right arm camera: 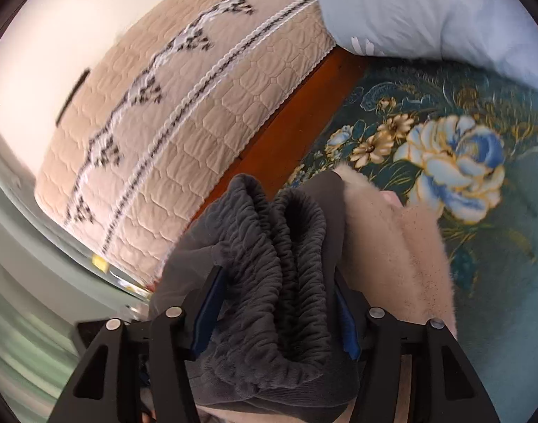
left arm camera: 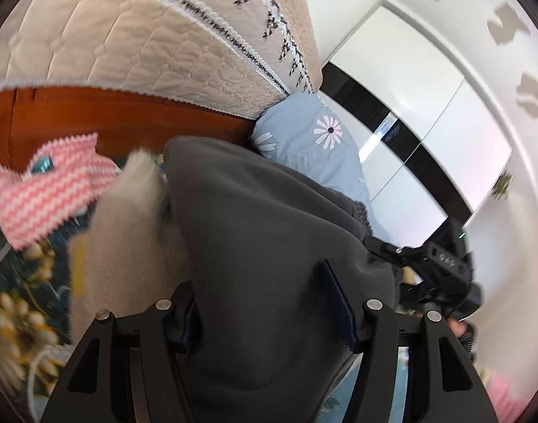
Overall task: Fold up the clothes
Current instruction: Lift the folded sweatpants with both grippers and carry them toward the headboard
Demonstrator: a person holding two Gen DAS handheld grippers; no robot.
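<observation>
A: Which step are we in?

B: Carrying, I'd judge. Both tools are clamped on the same dark grey garment (left arm camera: 261, 232), a fleece-lined piece with a pale fuzzy inside. The left gripper (left arm camera: 269, 320) has a thick bundle of the smooth grey cloth squeezed between its jaws. The right gripper (right arm camera: 276, 310) is closed on the gathered elastic waistband (right arm camera: 279, 246), doubled over between its pads.

A: So where is the garment?

B: Hanging in front of both tools, bunched up, above the flowered bedspread (right arm camera: 480, 246). Beyond the tips are the quilted headboard (right arm camera: 198, 105) and a blue daisy pillow (left arm camera: 304, 141). A pink zigzag cloth (left arm camera: 43, 194) lies off to the left tool's left.

A: And next?

B: Probably lowering it onto the bedspread ahead of the tips, keeping the waistband edges lined up, then letting go only once the fold lies flat. The bulk is thick, so it may spring open.
</observation>
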